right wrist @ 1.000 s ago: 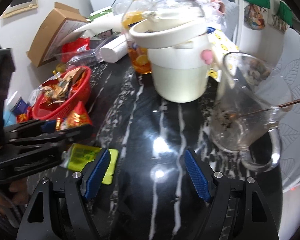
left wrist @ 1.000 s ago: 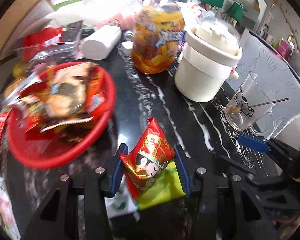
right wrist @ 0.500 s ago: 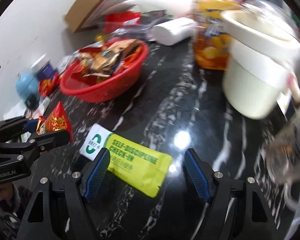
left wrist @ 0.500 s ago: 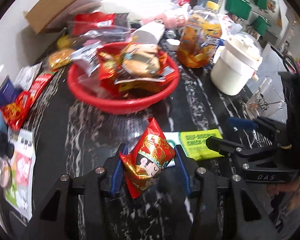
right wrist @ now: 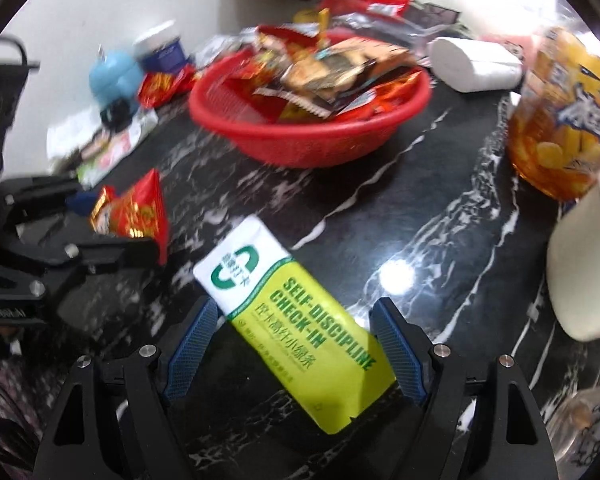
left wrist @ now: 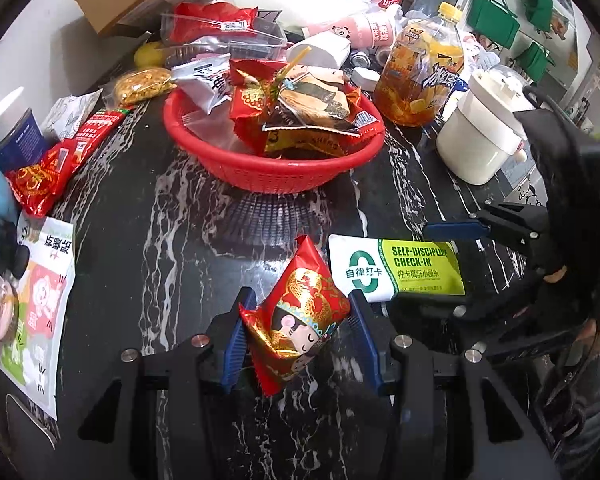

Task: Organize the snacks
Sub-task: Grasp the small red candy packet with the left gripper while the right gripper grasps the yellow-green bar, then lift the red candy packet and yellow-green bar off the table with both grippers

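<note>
My left gripper [left wrist: 300, 336] is shut on a red and gold snack packet [left wrist: 296, 316] and holds it above the black marble table, short of the red basket [left wrist: 276, 172] full of snacks. The packet also shows in the right wrist view [right wrist: 134, 212]. My right gripper [right wrist: 296, 348] is open, its blue pads on either side of a yellow-green and white packet [right wrist: 296, 328] that lies flat on the table. That packet also shows in the left wrist view [left wrist: 400, 266], with the right gripper [left wrist: 448, 264] over it.
An orange drink bottle [left wrist: 424, 68], a white pot [left wrist: 480, 136] and a white roll [right wrist: 476, 64] stand right of the basket. Loose red packets [left wrist: 56, 160], a leaflet [left wrist: 40, 312] and a blue can [left wrist: 12, 132] lie at the left. Boxes and bags fill the back.
Both grippers have swung left and toward the basket. The right gripper has come down over the yellow-green packet. The left still holds the red packet.
</note>
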The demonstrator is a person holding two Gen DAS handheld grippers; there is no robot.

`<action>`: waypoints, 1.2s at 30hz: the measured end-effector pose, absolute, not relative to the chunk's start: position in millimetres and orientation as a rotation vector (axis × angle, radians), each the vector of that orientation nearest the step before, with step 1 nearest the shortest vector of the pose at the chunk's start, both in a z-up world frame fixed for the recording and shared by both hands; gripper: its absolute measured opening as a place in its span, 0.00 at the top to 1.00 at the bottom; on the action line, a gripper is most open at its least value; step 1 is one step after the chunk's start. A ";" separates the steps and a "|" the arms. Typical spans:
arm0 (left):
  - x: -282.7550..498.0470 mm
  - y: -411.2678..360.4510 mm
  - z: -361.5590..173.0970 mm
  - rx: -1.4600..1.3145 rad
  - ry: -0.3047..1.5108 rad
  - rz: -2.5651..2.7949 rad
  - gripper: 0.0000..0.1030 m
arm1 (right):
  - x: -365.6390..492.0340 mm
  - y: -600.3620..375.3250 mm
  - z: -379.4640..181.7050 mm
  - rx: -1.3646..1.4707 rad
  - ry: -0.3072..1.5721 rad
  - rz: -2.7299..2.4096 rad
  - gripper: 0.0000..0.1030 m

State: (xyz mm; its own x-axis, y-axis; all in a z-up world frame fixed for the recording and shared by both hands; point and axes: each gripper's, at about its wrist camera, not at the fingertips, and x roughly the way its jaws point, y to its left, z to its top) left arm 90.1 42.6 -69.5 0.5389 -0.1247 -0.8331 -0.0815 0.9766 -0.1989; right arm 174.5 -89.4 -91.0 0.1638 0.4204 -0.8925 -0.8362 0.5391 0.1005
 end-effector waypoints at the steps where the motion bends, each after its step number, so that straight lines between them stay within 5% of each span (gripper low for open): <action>1: 89.7 42.9 -69.9 -0.225 1.005 -0.025 0.55 | 170.9 -86.0 -93.7 -0.510 1.058 0.937 0.21; 8: 82.7 45.8 -73.2 -0.235 1.015 -0.020 0.55 | 158.9 -75.1 -99.9 -0.582 1.032 0.872 0.23; 10: 78.6 47.1 -72.8 -0.239 1.012 -0.016 0.55 | 160.5 -75.7 -97.1 -0.559 1.033 0.841 0.47; 12: 75.8 48.2 -72.3 -0.242 1.011 -0.014 0.55 | 161.3 -80.1 -94.3 -0.540 1.047 0.810 0.54; 36: 40.9 6.5 -87.3 -0.166 1.084 -0.145 0.55 | 60.0 -162.9 -86.6 -0.346 1.134 0.561 0.54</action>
